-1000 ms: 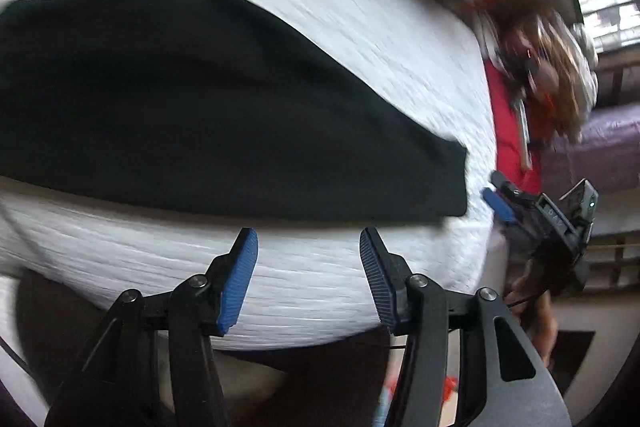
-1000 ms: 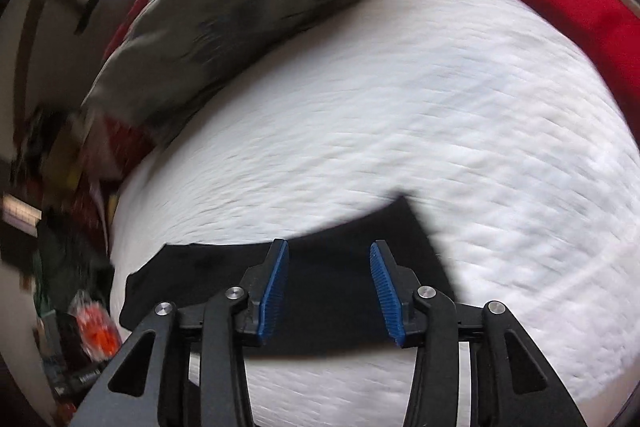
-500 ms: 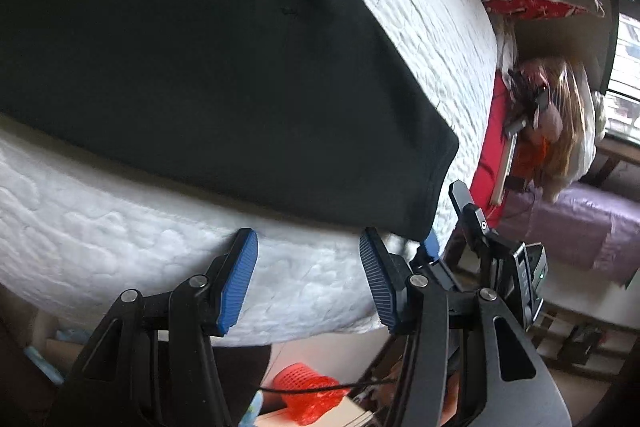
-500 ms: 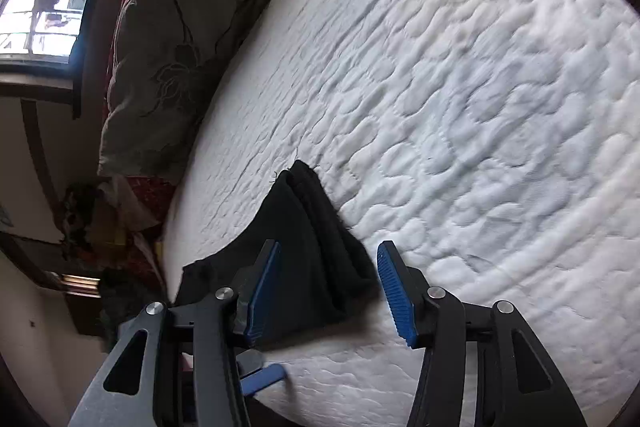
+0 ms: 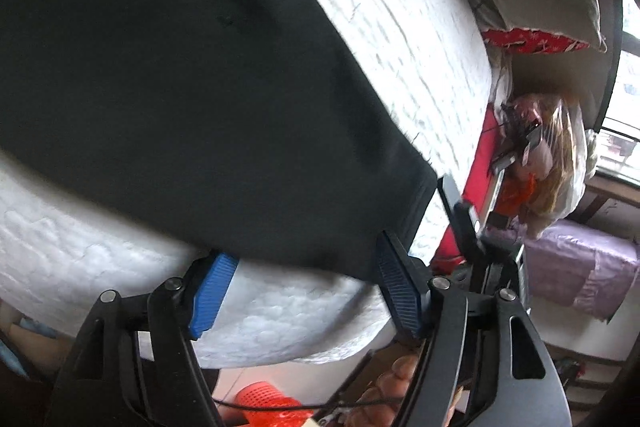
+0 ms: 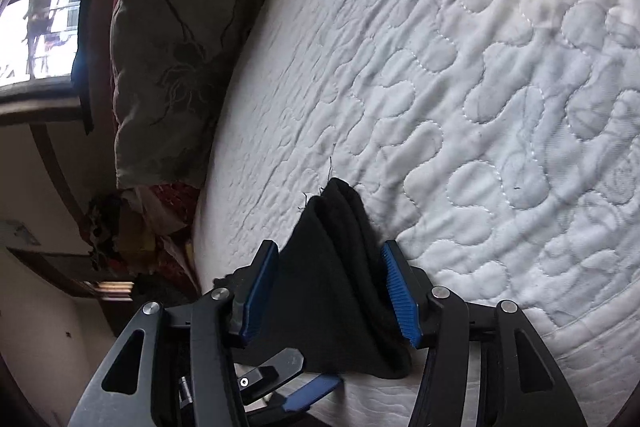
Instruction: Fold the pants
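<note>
Blue ribbed pads line both fingers of the left gripper [image 5: 306, 291], whose jaws stand apart and have just been opening. The near hem of the black pants [image 5: 192, 99] runs across the gap at the fingertips; the left pad's tip sits under the hem edge and the right pad's tip overlaps it, but neither pad presses on the cloth. No grip is established there.

The right gripper [image 6: 334, 291] also has its jaws parted, and they too have just been opening a little. A bunched, folded end of the pants [image 6: 340, 267] lies between its fingers. The right pad is touching or just beside the fabric's outer fold; the left pad stands close to the cloth. Whether either pad bears on it cannot be told with certainty; the jaws appear released.

The pants lie flat on a white quilted mattress [image 6: 480, 87], along its near edge, with one end reaching the corner where the right gripper [image 5: 464, 219] shows in the left wrist view. A grey-brown pillow [image 6: 168, 47] rests at the head of the mattress, well apart from the pants. A red perforated basket [image 5: 268, 405] sits on the floor below the mattress edge.
</note>
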Available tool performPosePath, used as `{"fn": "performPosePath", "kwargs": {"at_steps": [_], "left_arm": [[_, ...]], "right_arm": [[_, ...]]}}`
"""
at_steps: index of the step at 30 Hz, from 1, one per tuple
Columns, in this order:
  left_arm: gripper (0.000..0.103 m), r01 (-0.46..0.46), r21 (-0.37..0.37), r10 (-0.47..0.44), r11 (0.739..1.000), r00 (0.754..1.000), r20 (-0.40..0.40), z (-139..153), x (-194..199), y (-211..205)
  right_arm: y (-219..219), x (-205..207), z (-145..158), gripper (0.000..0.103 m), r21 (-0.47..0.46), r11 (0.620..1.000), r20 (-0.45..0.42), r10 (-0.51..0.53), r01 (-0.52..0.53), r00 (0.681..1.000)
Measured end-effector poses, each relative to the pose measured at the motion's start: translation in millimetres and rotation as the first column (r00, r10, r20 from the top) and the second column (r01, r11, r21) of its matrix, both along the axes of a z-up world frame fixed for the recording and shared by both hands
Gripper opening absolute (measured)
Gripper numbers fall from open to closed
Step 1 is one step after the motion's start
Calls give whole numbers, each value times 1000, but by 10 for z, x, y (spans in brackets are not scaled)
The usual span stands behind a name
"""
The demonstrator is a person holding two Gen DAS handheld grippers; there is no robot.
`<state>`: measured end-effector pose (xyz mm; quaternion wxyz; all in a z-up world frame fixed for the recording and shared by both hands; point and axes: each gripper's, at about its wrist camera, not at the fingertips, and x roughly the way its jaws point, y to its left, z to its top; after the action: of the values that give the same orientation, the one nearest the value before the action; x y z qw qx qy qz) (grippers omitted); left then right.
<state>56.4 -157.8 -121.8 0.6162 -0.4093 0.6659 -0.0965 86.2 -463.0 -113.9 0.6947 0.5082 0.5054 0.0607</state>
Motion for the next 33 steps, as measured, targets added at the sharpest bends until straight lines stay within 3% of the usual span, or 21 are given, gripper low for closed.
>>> {"fn": "performPosePath", "kwargs": {"at_steps": [5, 7, 11, 16, 19, 21, 24, 28, 33], "left_arm": [[68, -11, -22, 11, 1000, 1000, 4, -35, 59, -41], [62, -20, -54, 20, 998, 1000, 2, -49, 107, -51], [37, -27, -114, 28, 993, 1000, 6, -79, 194, -47], [36, -27, -142, 25, 989, 1000, -17, -123, 151, -54], [36, -8, -154, 0, 988, 999, -52, -169, 93, -145], [35, 5, -159, -16, 987, 998, -68, -190, 67, -200], [24, 16, -142, -27, 990, 997, -76, -206, 85, -219], [13, -4, -156, -16, 988, 992, -122, -256, 98, -160], [5, 33, -175, -51, 984, 994, -101, -131, 93, -138]], "right_arm": [[-85, -9, -92, 53, 94, 995, -19, -26, 27, 999], [-113, -30, -128, 53, 126, 991, -21, -43, 45, 999], [-144, -47, -175, 53, 176, 981, -28, -74, 77, 997], [-127, -60, -198, 53, 175, 983, -21, -48, 51, 999], [-91, -24, -173, 49, 147, 989, -18, -25, 28, 1000], [-45, 9, -122, 30, 73, 997, -29, 7, -5, 1000], [13, 36, -42, 20, -21, 999, -45, 46, -47, 998], [77, 60, 60, 19, -64, 995, -43, 77, -79, 996], [193, 92, 197, 15, -119, 988, -42, 94, -98, 995]]}}
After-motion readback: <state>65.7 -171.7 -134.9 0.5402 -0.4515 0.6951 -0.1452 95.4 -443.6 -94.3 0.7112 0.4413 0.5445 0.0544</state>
